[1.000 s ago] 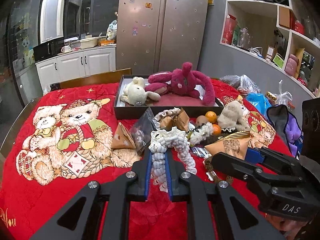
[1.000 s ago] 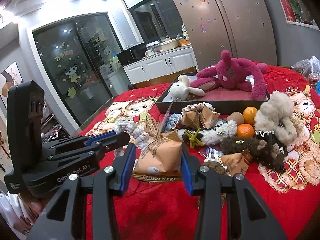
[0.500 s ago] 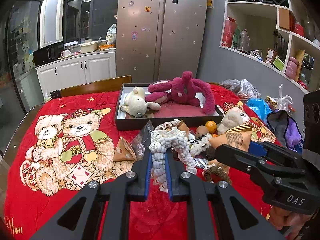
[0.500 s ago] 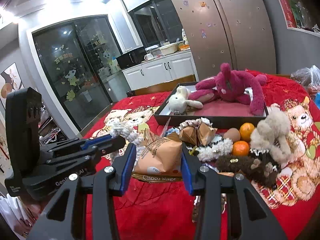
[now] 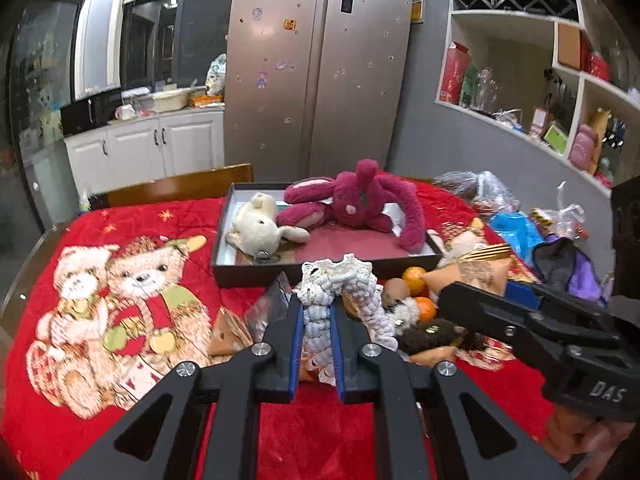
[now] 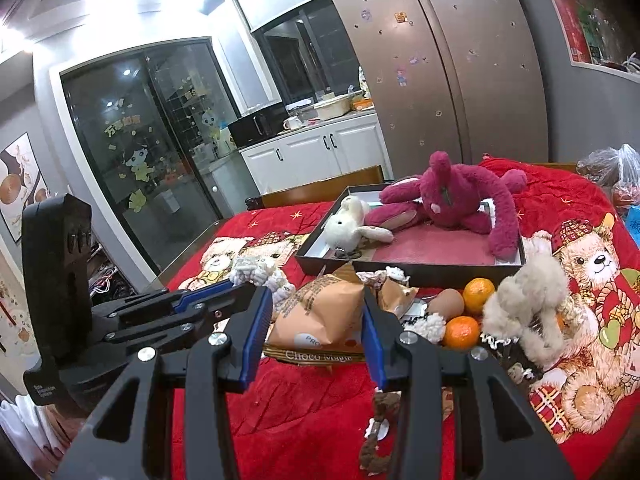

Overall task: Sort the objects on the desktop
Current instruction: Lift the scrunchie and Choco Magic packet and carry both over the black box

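The left tool (image 5: pixel 316 336) is clenched on a white crocheted toy (image 5: pixel 340 284), whose knitted body is pinched between the blue-lined fingers (image 5: pixel 296 344) while a loose limb droops to the right over the pile of things below. The right tool (image 6: pixel 316 324) grips an orange snack bag (image 6: pixel 324 312) by its two sides; the bag's gold bottom edge reads "Choco Magic" and it hangs clear above the red teddy-bear blanket (image 6: pixel 304 408) that covers the worktop. In the right wrist view the left tool appears at the left with the white toy bunched at its tips, just beside the bag. Behind both stands a dark shallow tray (image 5: pixel 224 256) holding a magenta plush rabbit (image 5: pixel 360 204) sprawled across it and a cream plush bunny (image 5: pixel 256 228) at its left end. In front of the tray lies a heap: two tangerines (image 6: pixel 462 332), a brown egg-like object (image 6: pixel 446 304), a beige fluffy plush (image 6: pixel 528 304) and a dark furry toy (image 5: pixel 432 336). A steel fridge (image 5: pixel 316 72) and white cabinets (image 5: pixel 160 144) stand beyond the worktop.
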Tool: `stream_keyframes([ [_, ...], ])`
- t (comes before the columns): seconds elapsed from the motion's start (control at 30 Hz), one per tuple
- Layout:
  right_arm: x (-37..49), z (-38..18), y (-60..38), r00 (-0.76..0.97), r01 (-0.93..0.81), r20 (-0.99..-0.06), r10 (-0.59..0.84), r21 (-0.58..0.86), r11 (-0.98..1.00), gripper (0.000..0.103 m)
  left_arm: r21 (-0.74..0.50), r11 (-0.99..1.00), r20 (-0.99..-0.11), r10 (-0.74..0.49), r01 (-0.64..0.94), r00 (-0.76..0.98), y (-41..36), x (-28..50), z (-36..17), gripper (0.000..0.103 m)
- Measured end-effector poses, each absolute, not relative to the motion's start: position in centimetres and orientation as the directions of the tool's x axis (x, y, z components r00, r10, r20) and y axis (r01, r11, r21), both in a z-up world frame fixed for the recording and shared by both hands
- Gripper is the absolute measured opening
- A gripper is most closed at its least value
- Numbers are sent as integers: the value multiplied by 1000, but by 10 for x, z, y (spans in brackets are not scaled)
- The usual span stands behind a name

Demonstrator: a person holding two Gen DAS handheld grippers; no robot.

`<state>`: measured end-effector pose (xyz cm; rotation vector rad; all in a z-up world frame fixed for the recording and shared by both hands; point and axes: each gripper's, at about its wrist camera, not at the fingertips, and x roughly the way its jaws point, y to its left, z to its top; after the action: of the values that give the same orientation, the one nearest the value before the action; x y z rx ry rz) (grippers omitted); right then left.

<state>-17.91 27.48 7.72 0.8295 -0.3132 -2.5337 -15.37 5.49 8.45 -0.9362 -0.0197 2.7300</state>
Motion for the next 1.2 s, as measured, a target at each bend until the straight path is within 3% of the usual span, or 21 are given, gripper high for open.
stream_keyframes([
  [0.67, -267, 71, 312, -704, 285, -526, -477, 406, -868, 43, -78, -972, -613, 221, -220, -758, 96, -242, 72, 13],
  [1.2, -351, 35, 314, -680, 212, -604, -416, 381, -900, 43, -128, -969, -686, 240, -211, -686, 111, -317, 37, 13],
])
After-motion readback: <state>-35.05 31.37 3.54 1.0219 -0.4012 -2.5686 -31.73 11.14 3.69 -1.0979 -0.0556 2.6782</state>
